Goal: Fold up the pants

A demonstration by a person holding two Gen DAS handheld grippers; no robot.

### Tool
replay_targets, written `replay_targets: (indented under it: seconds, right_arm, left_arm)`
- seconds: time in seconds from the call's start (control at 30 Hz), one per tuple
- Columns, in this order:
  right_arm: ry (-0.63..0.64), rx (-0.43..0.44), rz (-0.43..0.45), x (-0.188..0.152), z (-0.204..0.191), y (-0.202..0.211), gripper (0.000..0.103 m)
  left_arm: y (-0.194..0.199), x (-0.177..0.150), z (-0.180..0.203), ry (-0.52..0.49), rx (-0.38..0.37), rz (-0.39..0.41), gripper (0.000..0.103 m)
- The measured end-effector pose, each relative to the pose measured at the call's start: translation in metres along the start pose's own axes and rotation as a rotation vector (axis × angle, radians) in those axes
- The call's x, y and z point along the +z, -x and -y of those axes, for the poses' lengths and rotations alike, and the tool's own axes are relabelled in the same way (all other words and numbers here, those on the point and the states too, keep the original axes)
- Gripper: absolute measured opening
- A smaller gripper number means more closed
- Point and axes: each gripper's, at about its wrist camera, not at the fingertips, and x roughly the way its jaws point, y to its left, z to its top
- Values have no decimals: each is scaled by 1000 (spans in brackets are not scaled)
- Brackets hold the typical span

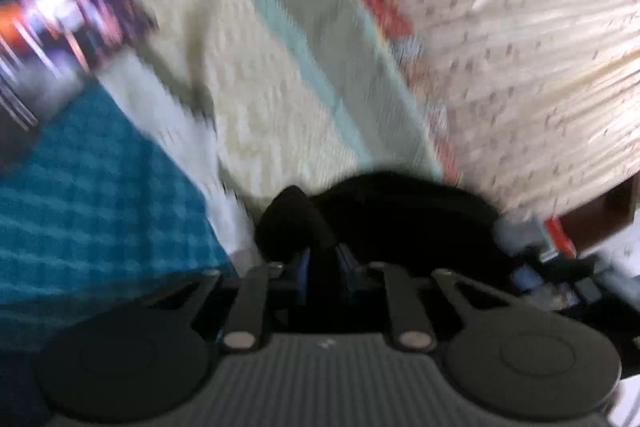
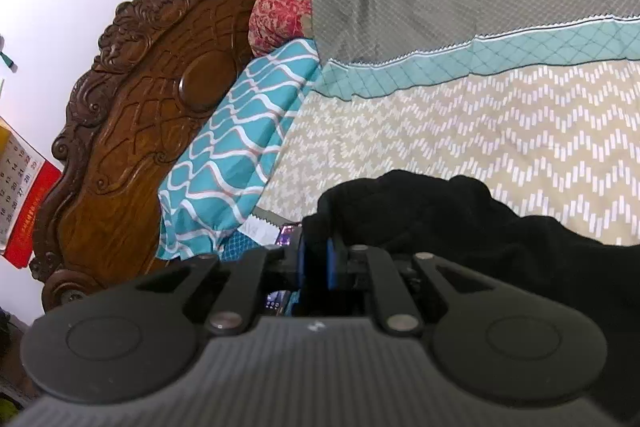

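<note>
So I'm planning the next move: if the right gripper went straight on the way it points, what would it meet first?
The black pants already pinched in the right gripper. Past that bunch, probably the beige zigzag bedspread; depth is hard to judge.

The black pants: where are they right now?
The black pants are pinched in both grippers, bunched low centre in each wrist view, over the beige zigzag bedspread.

matt black cloth pants [image 2: 460, 223], glossy carved wood headboard [image 2: 152, 115], printed cotton bedsheet [image 2: 460, 131]
</note>
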Motion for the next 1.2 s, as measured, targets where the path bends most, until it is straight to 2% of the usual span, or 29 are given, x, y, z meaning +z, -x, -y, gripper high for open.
replay_targets:
  seconds: [0.07, 0.17, 0.2, 0.27, 0.33, 0.4, 0.43, 0.47, 0.53, 0.6, 0.7, 0.77, 0.83, 0.9, 0.93, 0.97, 1.0, 1.07, 1.13, 1.2]
  right_arm:
    - [-6, 9, -18, -3, 0, -15, 14]
    - [43, -57, -116, -16, -1, -54, 22]
    - [46, -72, -158, -21, 1, -62, 31]
    - [13, -34, -132, -23, 4, -49, 44]
    - [57, -9, -58, -16, -1, -20, 51]
    - [106, -34, 3, -10, -5, 6, 51]
    - [113, -42, 13, -10, -3, 14, 50]
    - [121, -53, 17, -12, -2, 22, 49]
    - [142, -106, 7, -20, 3, 22, 33]
    - [134, -138, -34, -31, 11, 11, 27]
    - [116, -155, -84, -39, 18, -14, 26]
    - [129, -206, -113, -41, 22, -31, 27]
    - [99, -229, -126, -40, 32, -34, 27]
    - [46, -212, -115, -39, 38, -28, 27]
    - [46, -202, -104, -39, 36, -21, 28]
    - [65, -204, -87, -40, 31, -13, 29]
    - [86, -207, -67, -41, 27, -4, 29]
    - [112, -215, -16, -42, 21, 15, 29]
    - [89, -221, 18, -46, 25, 27, 29]
    - [21, -231, -10, -52, 42, 22, 28]
  left_arm:
    - [8, -4, -3, 5, 3, 15, 15]
    - [-3, -11, -6, 25, 49, -17, 21]
    - [-3, -11, -9, 61, 47, -16, 23]
    - [4, -9, -14, 107, 40, -5, 54]
    - [14, -7, -15, 110, 41, 29, 61]
    - [24, -6, -19, 117, 17, 49, 67]
    - [29, -5, -21, 131, -2, 65, 75]
    - [31, -5, -21, 146, -15, 74, 79]
    - [33, -6, -18, 145, -65, 77, 79]
    - [29, -7, -5, 77, -57, 72, 79]
    - [16, -14, 15, -59, 1, 30, 79]
    - [5, -20, 19, -112, 74, -5, 79]
    - [-13, -20, 16, -134, 150, -41, 78]
    - [-27, -15, 12, -147, 168, -44, 73]
    - [-32, -12, 12, -159, 167, -37, 61]
    - [-34, -8, 13, -161, 161, -28, 39]
    - [-34, -5, 14, -153, 145, -24, 31]
    - [-32, -2, 14, -130, 104, -6, 23]
    - [-24, -7, 20, -162, 99, 20, 22]
    - [-14, -14, 29, -197, 104, 45, 22]
